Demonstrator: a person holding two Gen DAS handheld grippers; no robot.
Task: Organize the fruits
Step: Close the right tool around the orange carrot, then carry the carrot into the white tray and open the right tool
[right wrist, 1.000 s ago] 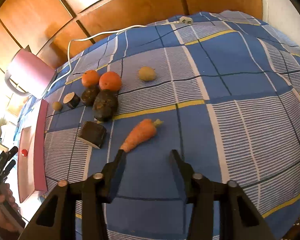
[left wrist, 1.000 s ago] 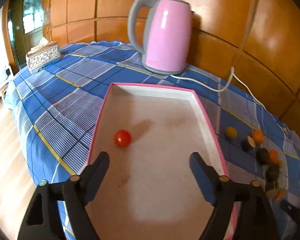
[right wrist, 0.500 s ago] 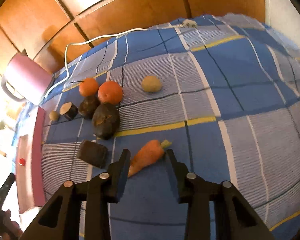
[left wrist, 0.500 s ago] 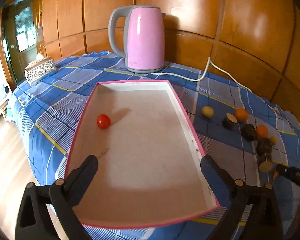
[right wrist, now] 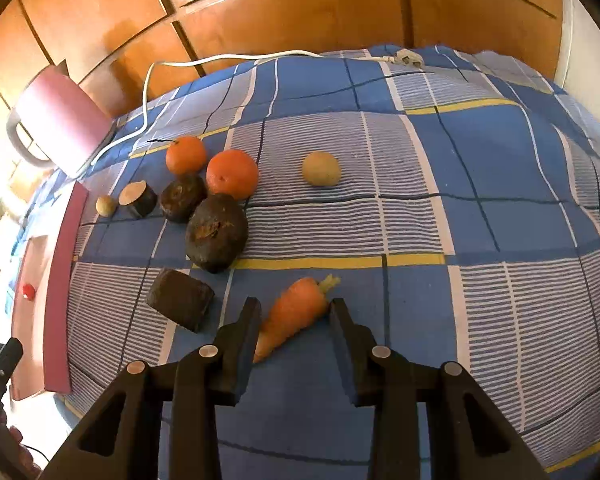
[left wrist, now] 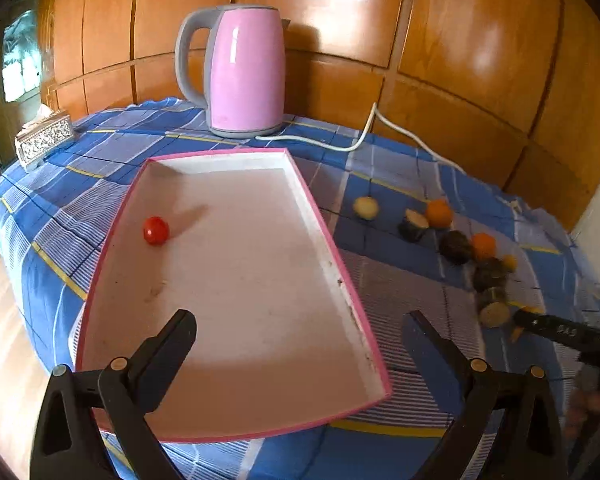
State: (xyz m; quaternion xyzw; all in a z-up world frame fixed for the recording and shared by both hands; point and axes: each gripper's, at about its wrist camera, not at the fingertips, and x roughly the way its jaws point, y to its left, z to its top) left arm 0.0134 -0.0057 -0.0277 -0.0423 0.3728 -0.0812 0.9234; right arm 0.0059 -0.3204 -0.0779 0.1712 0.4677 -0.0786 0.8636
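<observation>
On the checked cloth [right wrist: 420, 208], right gripper [right wrist: 294, 322] fingers clamping carrot [right wrist: 296, 312], left gripper [left wrist: 300, 344] fingers apart, no legible writing.

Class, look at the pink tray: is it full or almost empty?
Almost empty. The tray holds only one small tomato; the other produce lies on the tablecloth.

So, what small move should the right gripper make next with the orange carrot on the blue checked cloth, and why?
Probably lift it straight up a little. The right gripper has its fingers on both sides of the orange carrot, apparently pressing it, while it lies on the blue checked cloth. The pink-rimmed white tray holds only a small red tomato, and the left gripper is open over it.
</observation>
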